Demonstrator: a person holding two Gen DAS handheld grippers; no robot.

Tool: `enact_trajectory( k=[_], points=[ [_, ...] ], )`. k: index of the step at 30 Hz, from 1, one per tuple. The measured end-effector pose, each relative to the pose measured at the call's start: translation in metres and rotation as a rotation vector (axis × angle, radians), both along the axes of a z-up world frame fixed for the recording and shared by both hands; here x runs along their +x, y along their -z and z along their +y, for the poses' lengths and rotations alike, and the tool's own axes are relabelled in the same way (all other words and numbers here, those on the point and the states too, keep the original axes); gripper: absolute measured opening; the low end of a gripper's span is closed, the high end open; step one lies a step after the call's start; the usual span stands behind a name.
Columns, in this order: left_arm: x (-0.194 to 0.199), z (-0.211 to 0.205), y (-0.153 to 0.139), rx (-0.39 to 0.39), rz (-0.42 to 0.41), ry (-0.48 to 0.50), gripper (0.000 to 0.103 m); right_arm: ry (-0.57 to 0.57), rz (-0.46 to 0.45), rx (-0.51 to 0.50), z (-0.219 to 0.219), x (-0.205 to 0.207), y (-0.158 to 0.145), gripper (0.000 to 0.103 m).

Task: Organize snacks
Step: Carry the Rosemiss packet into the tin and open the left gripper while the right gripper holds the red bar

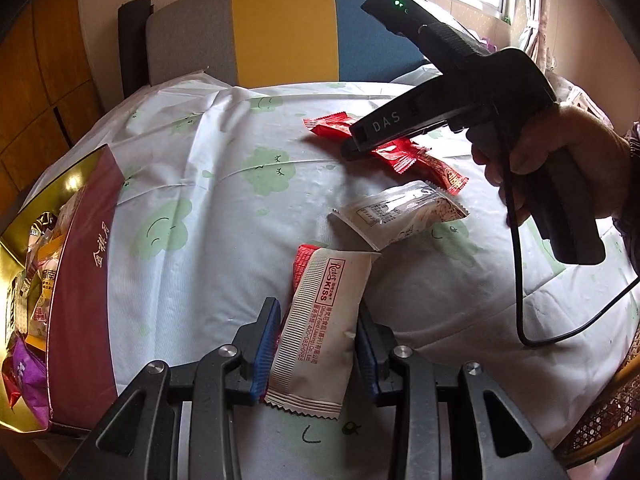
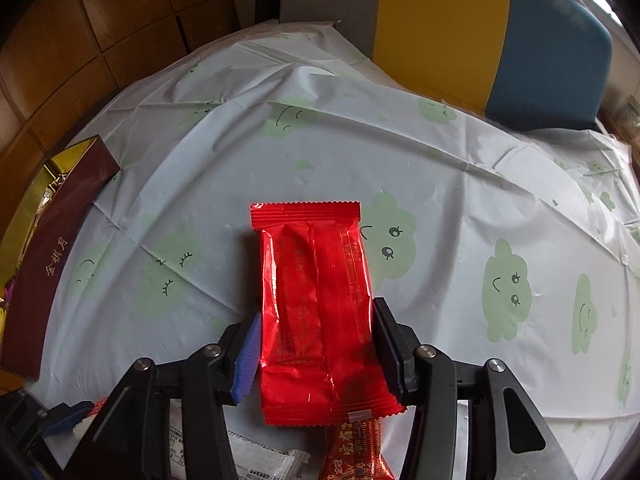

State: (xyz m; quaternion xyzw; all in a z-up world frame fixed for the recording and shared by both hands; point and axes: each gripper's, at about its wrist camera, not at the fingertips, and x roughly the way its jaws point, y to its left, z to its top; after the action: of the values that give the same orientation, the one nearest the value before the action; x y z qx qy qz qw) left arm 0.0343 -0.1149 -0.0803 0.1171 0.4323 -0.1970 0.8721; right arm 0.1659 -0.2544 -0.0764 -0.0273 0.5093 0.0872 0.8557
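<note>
At far left I logged the maroon gift box (image 1: 86, 280), gold-lined and open, with assorted wrapped snacks (image 1: 38, 280) inside; it sat at the left edge of the cloud-print tablecloth (image 1: 200, 200). Next, low in the left wrist view, my left gripper (image 1: 318, 344) had its blue-padded fingers (image 1: 266, 348) set on either side of a white "Ruler Kiss" snack packet (image 1: 320, 328), pads at the wrapper's edges; I recorded it as gripping that packet, which lay lengthwise between the jaws on the cloth, a red wrapper end showing beneath its far tip. Just beyond, to the right, lay a white-and-clear snack packet (image 1: 400, 212), untouched. Farther right, a dark red printed packet (image 1: 444, 172) lay on the cloth near my right gripper (image 1: 348, 150). In the right wrist view, that right gripper (image 2: 316, 356) was closed onto a bright red foil packet (image 2: 316, 308), the wrapper bulging between the pads and extending forward over the cloth. My right hand (image 1: 560, 160) held the tool's handle at far right. Behind the table stood a chair back (image 1: 280, 28) in grey, yellow and blue panels.
</note>
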Motion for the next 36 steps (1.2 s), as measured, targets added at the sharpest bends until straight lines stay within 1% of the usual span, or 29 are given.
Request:
enact_trajectory(
  k=[3,5,7,10,12,14,16,19,21,23,25,30,33,36],
  points=[
    [0.004,0.0,-0.004,0.005,0.032,-0.004,0.034,-0.012,-0.006,0.002,-0.001,-0.001,0.0,0.052],
    [0.006,0.003,-0.01,-0.016,0.054,-0.008,0.033,-0.018,-0.015,-0.009,0.0,-0.002,0.001,0.053],
    [0.003,0.008,-0.024,-0.041,0.029,-0.005,0.033,-0.025,-0.024,-0.033,0.003,-0.002,0.001,0.053],
    [0.0,0.019,-0.049,-0.096,-0.014,-0.001,0.033,-0.019,-0.027,-0.044,0.004,-0.002,0.001,0.053],
    [0.002,0.032,-0.066,-0.132,-0.04,-0.023,0.033,-0.015,-0.031,-0.047,0.005,-0.002,0.001,0.053],
    [0.006,0.051,-0.08,-0.162,-0.055,-0.076,0.033,-0.016,-0.037,-0.051,0.005,-0.003,0.001,0.053],
    [0.011,0.072,-0.09,-0.158,-0.067,-0.146,0.033,-0.019,-0.042,-0.054,0.005,-0.004,0.001,0.053],
    [0.021,0.108,-0.099,-0.115,-0.085,-0.285,0.033,-0.024,-0.053,-0.06,0.006,-0.005,0.002,0.053],
    [0.027,0.139,-0.102,-0.1,-0.083,-0.4,0.033,-0.025,-0.056,-0.069,0.007,-0.006,0.001,0.053],
    [0.026,0.164,-0.103,-0.08,-0.093,-0.486,0.033,-0.027,-0.059,-0.072,0.007,-0.007,0.001,0.053],
    [0.022,0.189,-0.104,-0.032,-0.119,-0.573,0.033,-0.03,-0.063,-0.075,0.007,-0.008,0.001,0.053],
    [0.009,0.24,-0.1,0.004,-0.128,-0.703,0.033,-0.034,-0.082,-0.086,0.008,-0.009,0.001,0.053],
    [0.004,0.259,-0.094,0.001,-0.114,-0.747,0.033,-0.035,-0.101,-0.092,0.008,-0.012,0.001,0.053],
    [0.002,0.269,-0.089,0.001,-0.106,-0.764,0.033,-0.031,-0.107,-0.094,0.008,-0.013,0.001,0.053]
  ],
)
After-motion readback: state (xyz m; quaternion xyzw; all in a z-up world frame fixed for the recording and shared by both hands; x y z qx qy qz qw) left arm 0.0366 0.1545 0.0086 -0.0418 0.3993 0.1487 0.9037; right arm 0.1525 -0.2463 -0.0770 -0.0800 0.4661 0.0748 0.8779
